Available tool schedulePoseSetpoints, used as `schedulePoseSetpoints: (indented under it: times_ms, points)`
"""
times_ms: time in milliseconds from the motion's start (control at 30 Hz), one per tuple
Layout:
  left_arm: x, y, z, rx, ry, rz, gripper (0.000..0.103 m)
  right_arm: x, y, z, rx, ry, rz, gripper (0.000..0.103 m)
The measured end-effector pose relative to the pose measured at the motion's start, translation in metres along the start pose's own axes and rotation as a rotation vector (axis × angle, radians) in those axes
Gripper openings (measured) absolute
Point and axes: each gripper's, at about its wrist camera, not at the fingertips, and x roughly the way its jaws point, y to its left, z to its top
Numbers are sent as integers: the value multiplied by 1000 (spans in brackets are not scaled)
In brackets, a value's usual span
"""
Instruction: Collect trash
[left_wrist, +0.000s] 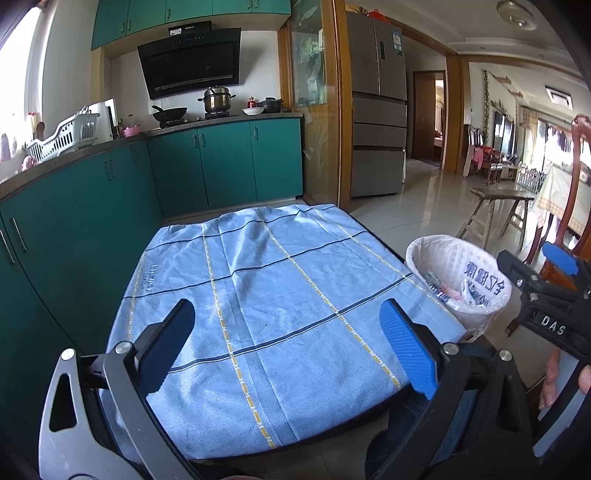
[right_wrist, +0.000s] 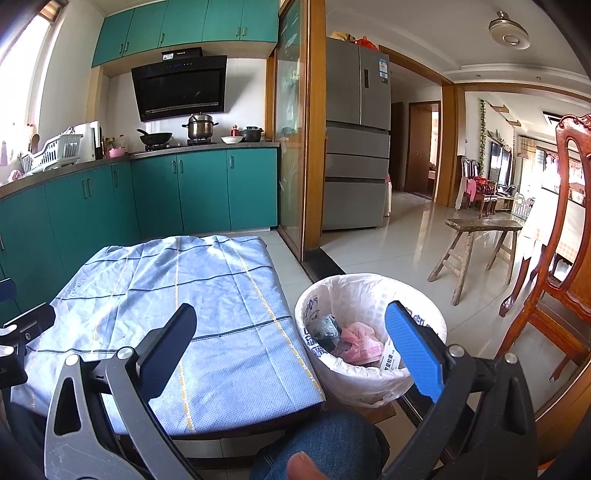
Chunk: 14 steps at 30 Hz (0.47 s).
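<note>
Both claws spread and empty: the left claw (left_wrist: 284, 347) hovers over the cloth-covered counter (left_wrist: 280, 280), the right claw (right_wrist: 291, 350) beside the lined trash bin (right_wrist: 369, 332) holding wrappers (right_wrist: 360, 345).

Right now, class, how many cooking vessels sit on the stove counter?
4: black wok at left, steel pot beside it, white bowl next, black lidded pot at right. Others may be hidden.

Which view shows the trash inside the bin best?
The right wrist view: it looks down into the lined bin, showing pink wrapper and dark scraps. The left wrist view sees the bin obliquely at the side, contents mostly hidden.
</note>
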Motion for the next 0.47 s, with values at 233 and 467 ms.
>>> schedulePoseSetpoints:
  times_ms: [233, 467]
  points:
    - [4, 0, -2, -4, 3, 9, 100, 3, -1, -2, 0, 9, 0, 100]
    - [31, 3, -8, 53, 63, 85, 100, 0, 1, 1, 6, 3, 45, 100]
